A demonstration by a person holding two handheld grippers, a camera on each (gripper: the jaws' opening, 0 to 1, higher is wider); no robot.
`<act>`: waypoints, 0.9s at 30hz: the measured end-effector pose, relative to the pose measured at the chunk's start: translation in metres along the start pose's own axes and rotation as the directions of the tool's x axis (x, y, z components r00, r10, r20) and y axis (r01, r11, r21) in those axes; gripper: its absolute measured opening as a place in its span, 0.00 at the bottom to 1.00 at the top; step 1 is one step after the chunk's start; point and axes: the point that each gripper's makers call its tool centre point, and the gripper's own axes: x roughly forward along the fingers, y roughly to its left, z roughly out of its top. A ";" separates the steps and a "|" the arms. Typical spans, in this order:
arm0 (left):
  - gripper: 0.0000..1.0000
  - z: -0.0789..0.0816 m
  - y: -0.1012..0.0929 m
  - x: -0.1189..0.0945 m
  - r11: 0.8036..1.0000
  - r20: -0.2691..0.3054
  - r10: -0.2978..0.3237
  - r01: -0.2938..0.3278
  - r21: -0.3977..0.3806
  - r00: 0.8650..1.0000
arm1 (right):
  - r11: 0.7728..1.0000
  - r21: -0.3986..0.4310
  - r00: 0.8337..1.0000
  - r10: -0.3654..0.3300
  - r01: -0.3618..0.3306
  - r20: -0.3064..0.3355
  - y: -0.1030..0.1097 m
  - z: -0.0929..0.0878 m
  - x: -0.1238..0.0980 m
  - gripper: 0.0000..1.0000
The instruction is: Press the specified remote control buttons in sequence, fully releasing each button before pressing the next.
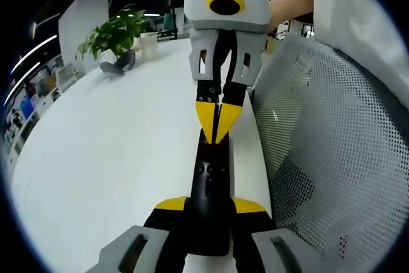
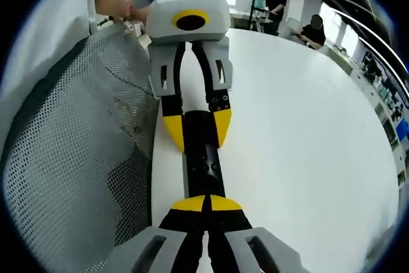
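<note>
Here, one black remote control (image 1: 211, 190) is seen lying lengthwise near the edge of a white table (image 1: 108, 158), and two grippers are counted, one at each end of it. In the left gripper view, the near end of the remote is grasped between the yellow-tipped jaws of the left gripper (image 1: 209, 208), one jaw against each long side. At the far end, the right gripper (image 1: 217, 119) is seen with its two yellow tips brought together into a point, resting on or just above the top face of the remote; actual contact cannot be told. In the right gripper view the same is shown from the other end: the right gripper (image 2: 206, 204) is clenched with nothing between its tips, the remote control (image 2: 203, 158) runs onward, and its far end is held by the left gripper (image 2: 195, 129). One mesh chair back (image 2: 83, 151) is pressed close beside the table edge next to the remote, leaving little room there. Wide bare tabletop is left on the other side. One potted plant (image 1: 115, 33) is set well apart at the far rim.
</note>
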 end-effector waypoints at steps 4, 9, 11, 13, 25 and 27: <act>0.24 0.000 0.000 0.000 1.000 -0.001 0.000 0.000 -0.001 1.000 | 1.000 -0.017 0.998 -0.027 0.026 -0.055 0.000 0.000 0.002 0.00; 0.24 0.000 0.000 0.000 1.000 -0.005 -0.003 0.003 0.002 1.000 | 0.999 0.025 0.999 -0.035 0.036 -0.006 -0.001 0.001 -0.002 0.00; 0.24 0.000 0.000 0.000 1.000 -0.016 -0.012 0.012 -0.001 1.000 | 0.999 0.026 0.999 -0.040 0.040 0.027 -0.001 0.000 -0.002 0.00; 0.24 0.000 0.000 -0.001 1.000 -0.029 -0.017 0.017 0.006 0.999 | 0.998 0.051 0.997 -0.046 0.043 0.055 -0.001 0.000 -0.002 0.00; 0.24 -0.001 0.001 -0.001 1.000 -0.021 -0.015 0.015 0.002 1.000 | 0.995 -0.099 0.998 -0.018 0.024 0.052 0.000 0.013 0.003 0.00; 0.24 -0.001 0.001 -0.001 1.000 -0.017 -0.014 0.014 0.002 1.000 | 0.995 -0.100 1.000 -0.003 0.005 0.021 -0.001 0.011 0.003 0.00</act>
